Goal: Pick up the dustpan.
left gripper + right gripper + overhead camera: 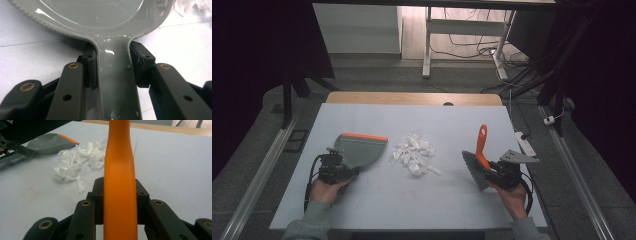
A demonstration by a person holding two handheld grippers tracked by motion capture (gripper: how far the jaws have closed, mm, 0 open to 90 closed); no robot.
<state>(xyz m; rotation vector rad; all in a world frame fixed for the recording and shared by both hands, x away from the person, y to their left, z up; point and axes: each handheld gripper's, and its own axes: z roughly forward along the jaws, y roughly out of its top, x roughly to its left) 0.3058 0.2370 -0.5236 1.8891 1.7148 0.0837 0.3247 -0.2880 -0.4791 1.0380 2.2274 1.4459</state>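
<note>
Grey floor [377, 75], white desk legs [427, 45], perhaps dark curtains [257, 45].

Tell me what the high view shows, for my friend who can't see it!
On a white table, the left gripper clamps a grey plastic dustpan by its handle, and the right gripper clamps an orange-handled brush. A pile of white paper scraps lies between them.

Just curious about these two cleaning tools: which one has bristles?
The brush, held by its orange handle in the right claw, has grey bristles. The grey dustpan in the left claw is a smooth scoop with an orange lip.
</note>
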